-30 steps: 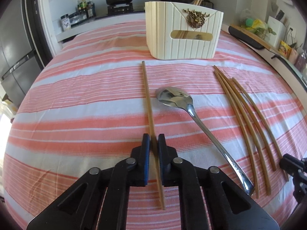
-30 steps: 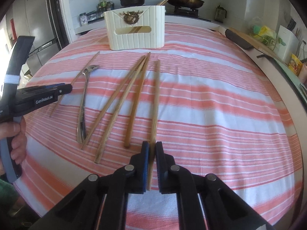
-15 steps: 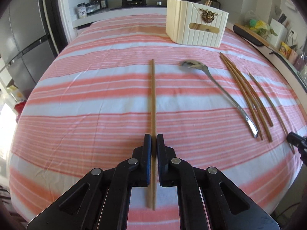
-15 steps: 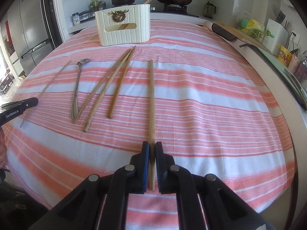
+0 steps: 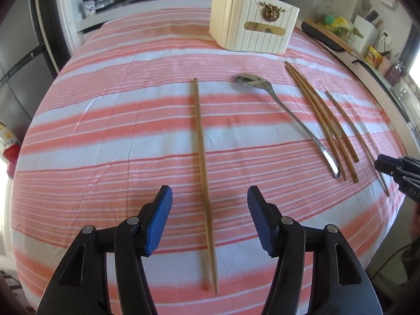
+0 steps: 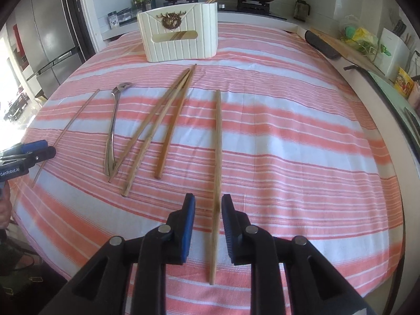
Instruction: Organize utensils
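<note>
While both tools have just been opening, each has a chopstick lying loose between its pads. Left tool (image 5: 209, 197) gapes wide over its chopstick (image 5: 202, 162); right tool (image 6: 208, 204) is open a little around the other chopstick (image 6: 217, 157).

I see one wooden chopstick (image 5: 202, 173) lying flat on the striped surface, a steel spoon (image 5: 283, 115) beside it, then three more chopsticks (image 5: 323, 115) fanned together, and a cream ribbed holder (image 5: 249, 29) upright beyond.

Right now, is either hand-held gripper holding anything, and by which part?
Nothing is held. The left hand-held gripper and right hand-held gripper have just opened; each straddles the near end of a wooden chopstick lying on the striped cloth, pads clear.
</note>
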The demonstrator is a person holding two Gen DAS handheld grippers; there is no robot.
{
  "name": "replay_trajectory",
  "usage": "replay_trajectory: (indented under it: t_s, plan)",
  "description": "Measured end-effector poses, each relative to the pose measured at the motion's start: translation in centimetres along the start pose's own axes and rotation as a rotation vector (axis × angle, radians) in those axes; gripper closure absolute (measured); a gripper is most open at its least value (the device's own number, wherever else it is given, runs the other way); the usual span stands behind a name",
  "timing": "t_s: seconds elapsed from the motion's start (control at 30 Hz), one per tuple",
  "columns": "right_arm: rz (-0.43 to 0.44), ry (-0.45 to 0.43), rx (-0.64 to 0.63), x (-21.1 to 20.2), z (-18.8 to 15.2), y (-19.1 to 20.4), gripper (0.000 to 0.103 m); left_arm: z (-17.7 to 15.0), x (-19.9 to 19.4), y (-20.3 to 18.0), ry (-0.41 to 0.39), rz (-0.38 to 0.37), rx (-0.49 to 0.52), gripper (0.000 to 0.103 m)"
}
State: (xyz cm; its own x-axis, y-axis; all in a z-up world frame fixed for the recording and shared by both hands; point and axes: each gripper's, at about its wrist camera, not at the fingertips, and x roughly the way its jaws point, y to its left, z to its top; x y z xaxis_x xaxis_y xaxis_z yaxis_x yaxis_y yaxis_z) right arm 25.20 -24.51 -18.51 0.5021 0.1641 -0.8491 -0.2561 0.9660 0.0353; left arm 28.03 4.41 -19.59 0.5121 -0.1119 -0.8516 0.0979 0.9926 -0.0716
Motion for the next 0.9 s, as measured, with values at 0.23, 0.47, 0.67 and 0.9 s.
replay_trajectory:
  t_s: [0.23,0.47,0.67,0.9]
  plan:
    - [0.037,0.103,-0.053,2.6,2.4,-1.0,0.081,2.6,2.1,1.0,0.043,0.026,0.056,0.042]
    - [0.052,0.131,-0.091,5.4,6.8,-1.1,0.074,6.4,4.3,1.6,0.072,0.018,0.075,0.045]
    - [0.056,0.132,-0.086,8.2,11.3,-1.2,0.074,8.7,5.8,1.7,0.094,0.021,0.087,0.051]
    - [0.027,0.094,-0.063,9.4,13.1,-1.2,0.095,9.5,6.4,1.3,0.044,0.008,0.066,0.095]
